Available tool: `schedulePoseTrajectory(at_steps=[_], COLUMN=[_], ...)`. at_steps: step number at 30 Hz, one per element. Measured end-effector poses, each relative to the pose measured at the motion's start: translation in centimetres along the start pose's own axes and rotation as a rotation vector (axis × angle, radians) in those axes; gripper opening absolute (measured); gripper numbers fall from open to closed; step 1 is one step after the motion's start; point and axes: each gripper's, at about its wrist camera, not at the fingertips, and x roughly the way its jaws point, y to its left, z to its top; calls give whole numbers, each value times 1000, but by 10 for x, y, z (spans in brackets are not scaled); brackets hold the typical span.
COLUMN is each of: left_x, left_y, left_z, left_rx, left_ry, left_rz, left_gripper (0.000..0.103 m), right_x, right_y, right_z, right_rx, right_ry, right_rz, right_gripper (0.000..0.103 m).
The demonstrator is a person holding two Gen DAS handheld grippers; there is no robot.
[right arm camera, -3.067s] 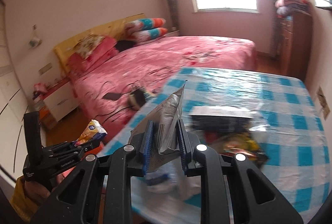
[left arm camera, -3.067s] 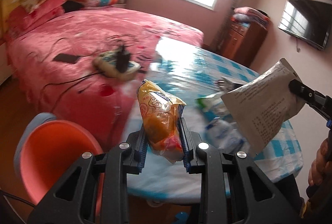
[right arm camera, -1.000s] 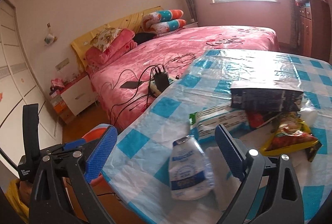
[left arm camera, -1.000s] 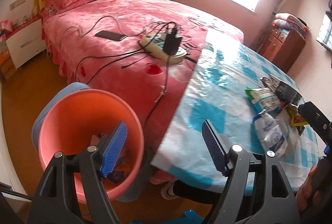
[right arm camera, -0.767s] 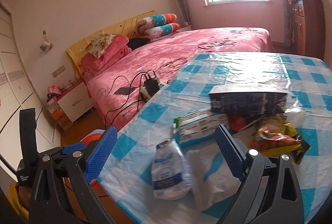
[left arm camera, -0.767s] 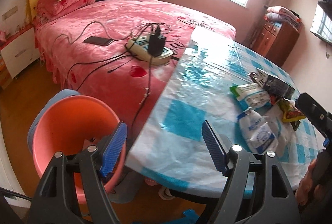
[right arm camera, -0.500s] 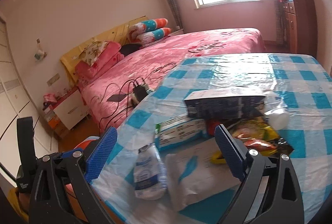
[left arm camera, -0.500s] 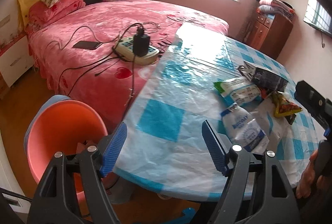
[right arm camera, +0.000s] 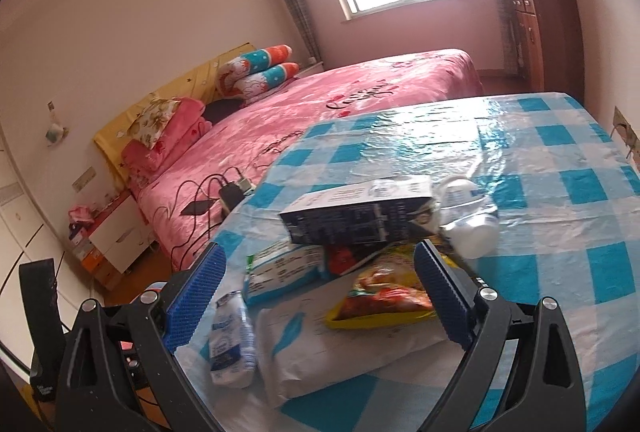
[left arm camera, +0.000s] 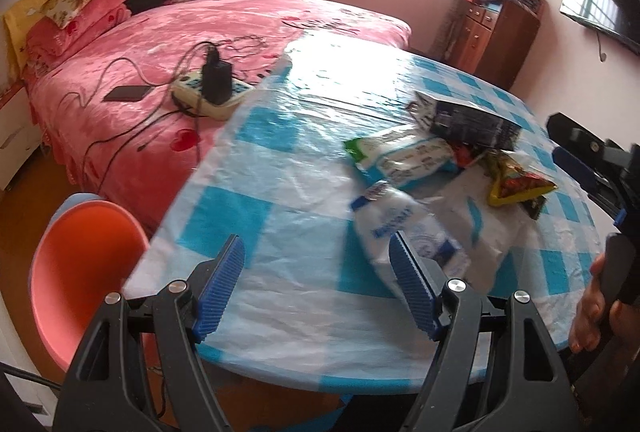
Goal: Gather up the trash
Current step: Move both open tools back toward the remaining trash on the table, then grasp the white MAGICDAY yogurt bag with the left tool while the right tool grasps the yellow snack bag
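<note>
The left gripper (left arm camera: 316, 282) is wide open and holds nothing. It hangs over the near edge of the table (left arm camera: 256, 160). A white pouch (left arm camera: 404, 228) lies on the table just past its right finger.

The right gripper (right arm camera: 316, 296) is wide open too, and it holds nothing. The trash pile lies between its fingers, a little ahead: a flat white bag (right arm camera: 340, 348), a yellow snack bag (right arm camera: 384, 300), a green and white packet (right arm camera: 284, 272) and a dark box (right arm camera: 356, 216) on top. A white bottle (right arm camera: 468, 220) lies beside the box.

The orange bin (left arm camera: 80, 280) stands on the floor by the table, to the left of the left gripper. I cannot see what is in it.
</note>
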Motion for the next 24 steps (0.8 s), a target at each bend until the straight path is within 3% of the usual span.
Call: schedulePoseTrajectory(at_steps=[13,24], left_x=[24,48], left_y=[-40,-42], left_z=[1,11], left_rx=[-6,-101], left_ry=[87,148], left_rz=[-82,-91], left_gripper=[75,75], right_x=[8,36], right_y=[-67,-50], right_z=[10,1], right_rx=[98,24], right_ry=[47,157], right_rz=[-73,-13], right_gripper=[94,94])
